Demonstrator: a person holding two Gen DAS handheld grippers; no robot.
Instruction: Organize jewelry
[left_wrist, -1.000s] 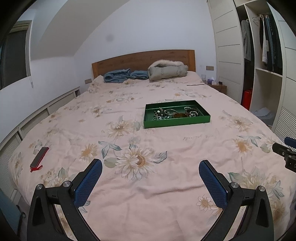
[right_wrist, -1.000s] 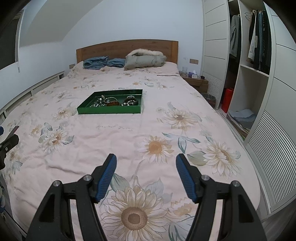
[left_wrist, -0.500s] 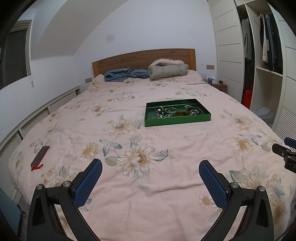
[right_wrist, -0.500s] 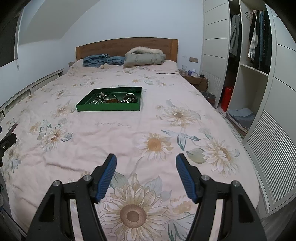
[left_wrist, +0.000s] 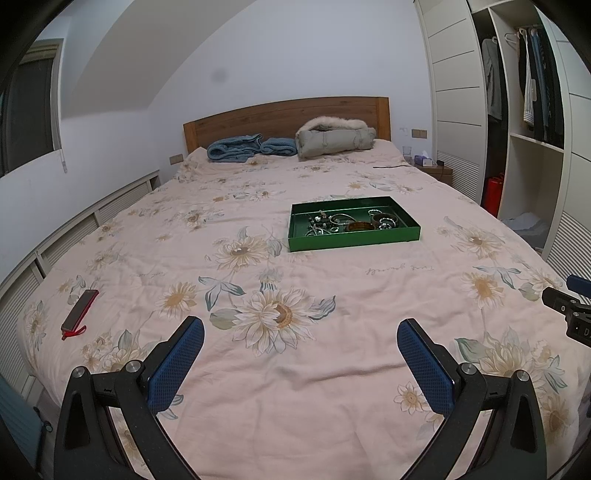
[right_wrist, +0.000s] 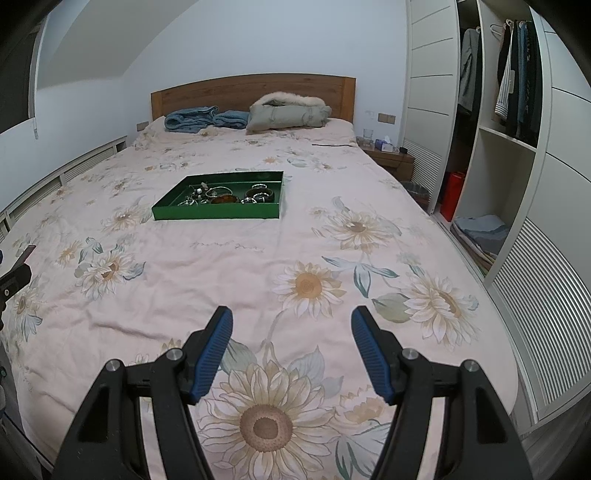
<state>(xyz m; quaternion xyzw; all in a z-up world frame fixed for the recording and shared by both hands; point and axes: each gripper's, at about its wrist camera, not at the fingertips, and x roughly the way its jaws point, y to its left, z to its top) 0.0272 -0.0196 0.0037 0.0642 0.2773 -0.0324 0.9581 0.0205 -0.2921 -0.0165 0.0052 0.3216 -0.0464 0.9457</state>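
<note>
A green tray sits on the flowered bed, holding a tangle of jewelry: silver bracelets, rings and a brown bangle. It also shows in the right wrist view, with the jewelry inside. My left gripper is open and empty, well short of the tray, over the bed's near end. My right gripper is open and empty, also far short of the tray. Its tip shows at the left wrist view's right edge.
A red and grey phone-like object lies on the bed at the left. Blue blankets and a grey coat lie by the headboard. An open wardrobe and a nightstand stand to the right.
Both views have tilted up slightly, so the tray sits a little lower in frame. Both grippers stay open and empty.
</note>
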